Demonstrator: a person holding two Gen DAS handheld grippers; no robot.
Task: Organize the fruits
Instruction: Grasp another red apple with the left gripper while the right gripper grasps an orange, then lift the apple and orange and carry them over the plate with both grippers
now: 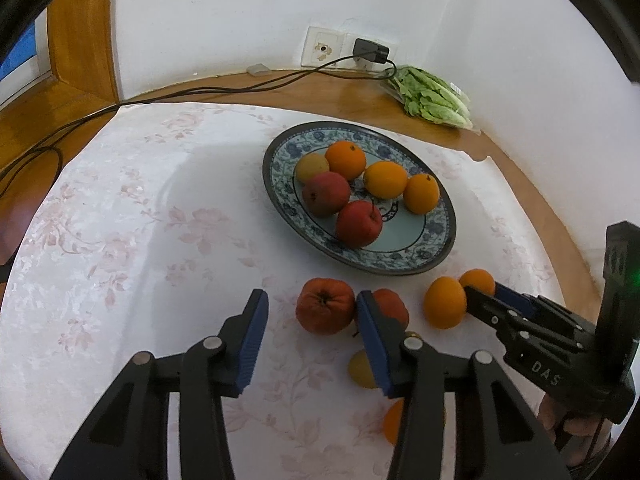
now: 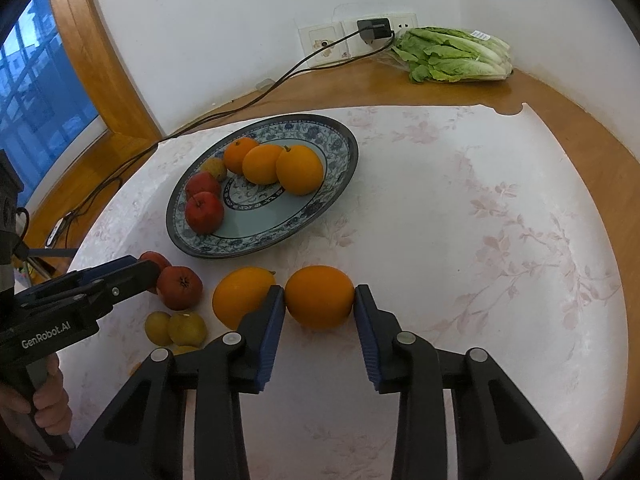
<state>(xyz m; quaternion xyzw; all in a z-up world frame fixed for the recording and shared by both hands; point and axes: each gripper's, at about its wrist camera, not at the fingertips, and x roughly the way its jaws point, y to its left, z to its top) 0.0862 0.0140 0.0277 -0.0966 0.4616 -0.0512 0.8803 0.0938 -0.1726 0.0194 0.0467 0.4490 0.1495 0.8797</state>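
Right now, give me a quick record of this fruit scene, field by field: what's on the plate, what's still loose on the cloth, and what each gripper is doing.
plate: three oranges, two red apples, one small yellow fruit
loose on cloth: two oranges, two red apples, several small yellow fruits
right gripper: blue pads touching both sides of the loose orange
left gripper: open, empty, near the red apple
other orange: beside the held one
background: lettuce, wall charger

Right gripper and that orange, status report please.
Right gripper shut on orange, on the cloth. Left gripper open by red apple. Plate ahead, path clear.
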